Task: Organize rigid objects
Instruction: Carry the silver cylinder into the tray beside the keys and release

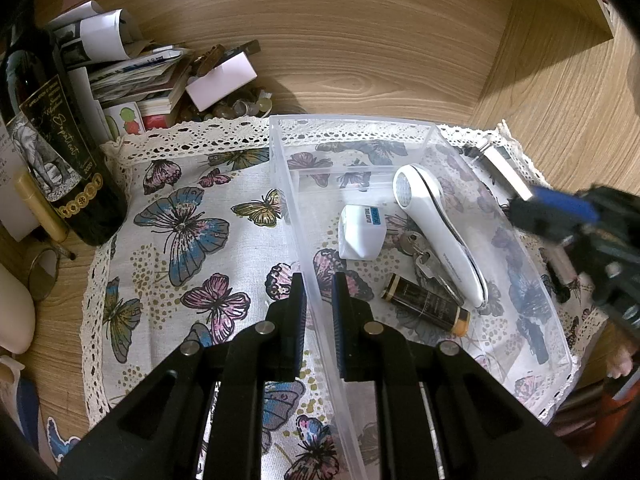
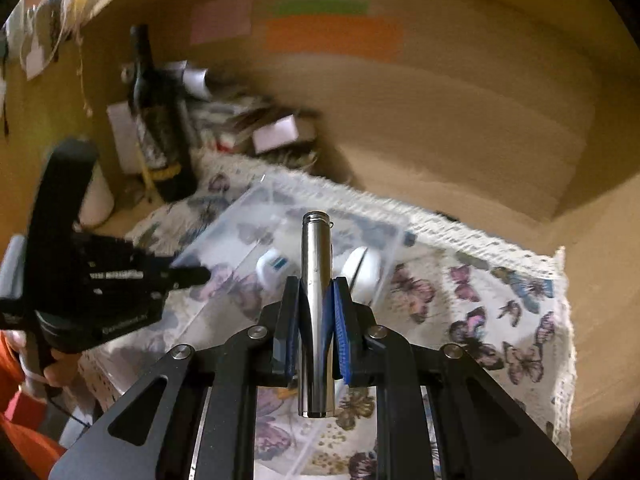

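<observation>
A clear plastic tray (image 1: 316, 312) lies on a butterfly cloth (image 1: 192, 224). In it lie a white handheld device (image 1: 436, 224), a small white box (image 1: 360, 232), keys (image 1: 420, 252) and a dark tube (image 1: 424, 304). My left gripper (image 1: 319, 288) is shut on the tray's near left wall. My right gripper (image 2: 317, 292) is shut on a silver metal cylinder (image 2: 317, 280) and holds it above the tray (image 2: 224, 236). It also shows in the left wrist view (image 1: 556, 216) with the cylinder (image 1: 500, 168) over the tray's right rim.
A dark wine bottle (image 1: 52, 140) stands at the cloth's left. A pile of papers and small items (image 1: 160, 76) lies behind it. A wooden wall (image 1: 360, 40) rises behind, with a side panel (image 1: 560, 92) at the right.
</observation>
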### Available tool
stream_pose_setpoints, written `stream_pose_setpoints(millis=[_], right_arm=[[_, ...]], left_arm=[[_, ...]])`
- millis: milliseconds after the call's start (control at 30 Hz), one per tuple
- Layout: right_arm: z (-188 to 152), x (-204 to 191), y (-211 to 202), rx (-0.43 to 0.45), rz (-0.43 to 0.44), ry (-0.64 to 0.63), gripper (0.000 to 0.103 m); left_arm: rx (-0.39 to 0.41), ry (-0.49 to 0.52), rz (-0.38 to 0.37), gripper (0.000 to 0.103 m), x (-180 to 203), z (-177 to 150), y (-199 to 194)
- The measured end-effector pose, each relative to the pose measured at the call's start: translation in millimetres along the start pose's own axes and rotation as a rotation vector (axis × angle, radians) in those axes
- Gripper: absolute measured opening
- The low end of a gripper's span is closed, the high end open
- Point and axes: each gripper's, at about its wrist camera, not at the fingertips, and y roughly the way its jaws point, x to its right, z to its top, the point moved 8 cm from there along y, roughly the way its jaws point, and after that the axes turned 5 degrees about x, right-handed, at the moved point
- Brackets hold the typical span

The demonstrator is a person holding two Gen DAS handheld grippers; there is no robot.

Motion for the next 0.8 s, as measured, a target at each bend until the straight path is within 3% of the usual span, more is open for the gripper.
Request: stream_pose_setpoints(millis=[400,800], right_arm=[[-29.7,-15.0,48.4,-0.215,0.042,-0.088,0.015],[-36.7,-23.4,61.6,-0.278,0.048,-0.135,0.015]], left_arm=[[0.0,0.001,-0.001,0.012,0.3,-0.1,0.2],[0.0,0.001,-0.001,0.012,0.3,-0.3,0.1]])
